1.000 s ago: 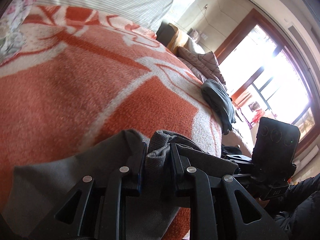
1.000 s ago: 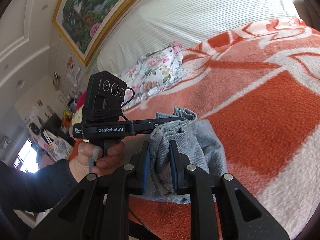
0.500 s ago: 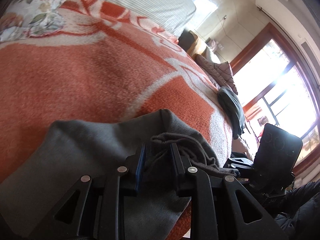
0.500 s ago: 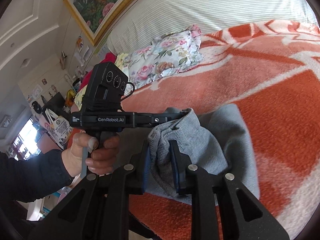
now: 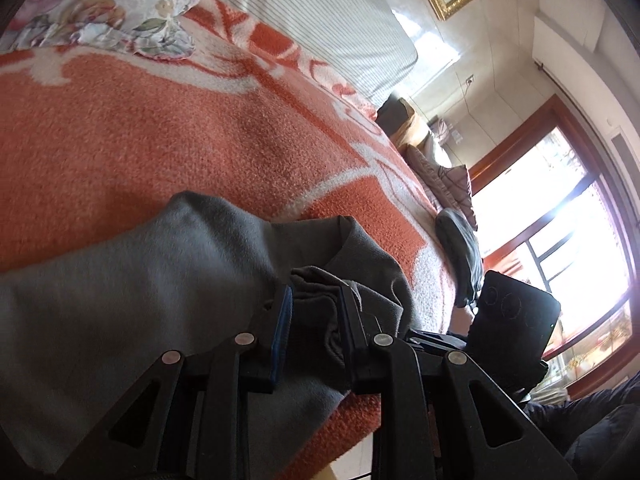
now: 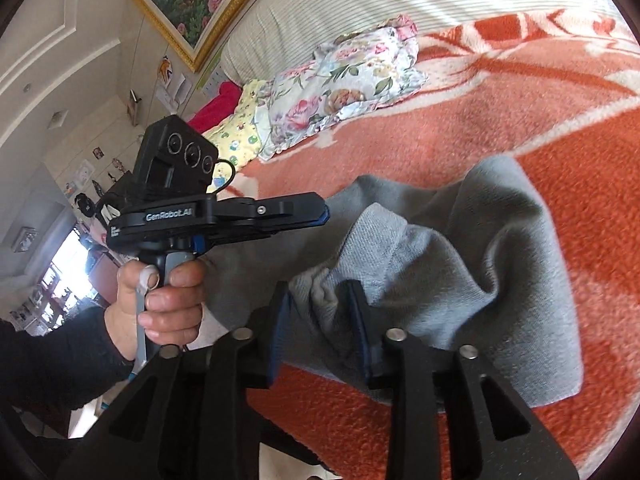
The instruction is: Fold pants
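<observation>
Grey fleece pants (image 5: pixel 132 280) lie bunched on an orange-and-white patterned blanket (image 5: pixel 160 132) spread over the bed, close to its near edge, and both tools grip a fold of the same garment. In the left wrist view the left gripper (image 5: pixel 314 320) has its fingers narrowed onto a thick roll of cloth that looks like the waistband or a cuff, though which end it is cannot be told; the rest of the fabric spreads from there toward nine o'clock and down to seven o'clock. In the right wrist view the right gripper (image 6: pixel 320 320) pinches a ribbed edge of the pants (image 6: pixel 460 264), with loose cloth draped from the centre toward three and four o'clock. The left tool, seen there from the side at nine to ten o'clock, reaches in level with its tip touching the garment. The two grips sit near each other on one end, probably so that this end can be carried as a straight edge and laid over the rest to make a fold. The long axis seems to run across the near edge of the bed, from the gripped end away to the left gripper's left; crumpling hides the far end. A floral pillow (image 6: pixel 344 80) lies well apart at twelve o'clock.
</observation>
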{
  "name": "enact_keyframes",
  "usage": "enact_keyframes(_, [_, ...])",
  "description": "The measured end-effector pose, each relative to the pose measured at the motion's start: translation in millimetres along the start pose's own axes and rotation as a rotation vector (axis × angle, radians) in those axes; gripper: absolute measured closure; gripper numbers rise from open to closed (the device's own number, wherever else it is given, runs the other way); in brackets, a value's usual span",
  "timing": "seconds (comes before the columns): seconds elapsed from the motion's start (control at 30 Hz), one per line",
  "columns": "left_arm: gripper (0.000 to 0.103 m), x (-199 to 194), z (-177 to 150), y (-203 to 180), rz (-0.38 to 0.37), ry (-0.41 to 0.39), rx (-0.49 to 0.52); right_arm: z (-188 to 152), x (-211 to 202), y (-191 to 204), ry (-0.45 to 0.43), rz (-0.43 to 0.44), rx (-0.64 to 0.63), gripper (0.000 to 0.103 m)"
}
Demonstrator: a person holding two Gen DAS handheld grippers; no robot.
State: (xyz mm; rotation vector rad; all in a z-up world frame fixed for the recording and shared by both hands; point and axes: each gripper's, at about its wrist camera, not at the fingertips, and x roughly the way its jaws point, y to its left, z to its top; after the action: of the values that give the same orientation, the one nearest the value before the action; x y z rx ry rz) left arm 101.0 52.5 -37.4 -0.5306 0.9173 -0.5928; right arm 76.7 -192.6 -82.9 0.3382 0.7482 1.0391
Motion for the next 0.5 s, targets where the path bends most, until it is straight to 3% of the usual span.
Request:
enact_keyframes(0.1, [0.081,-3,-11,-2,0.006,0.0,-0.027,-1,-5,8,-0.001,0.006,-0.017,0.057])
enact_keyframes(0.27, [0.075,-3,-26,-9,0.005,0.013,-0.081,10,-25,9,-0.04,-0.016,-0.02,0.057])
enact_keyframes(0.43, [0.068,8,-40,-16,0.051,0.048,-0.139,30,-39,-8,-0.044,-0.12,-0.004,0.057])
enact_keyframes(0.5, [0.06,12,-44,-18,0.07,0.056,-0.163,38,-38,-12,-0.021,-0.171,-0.013,0.057])
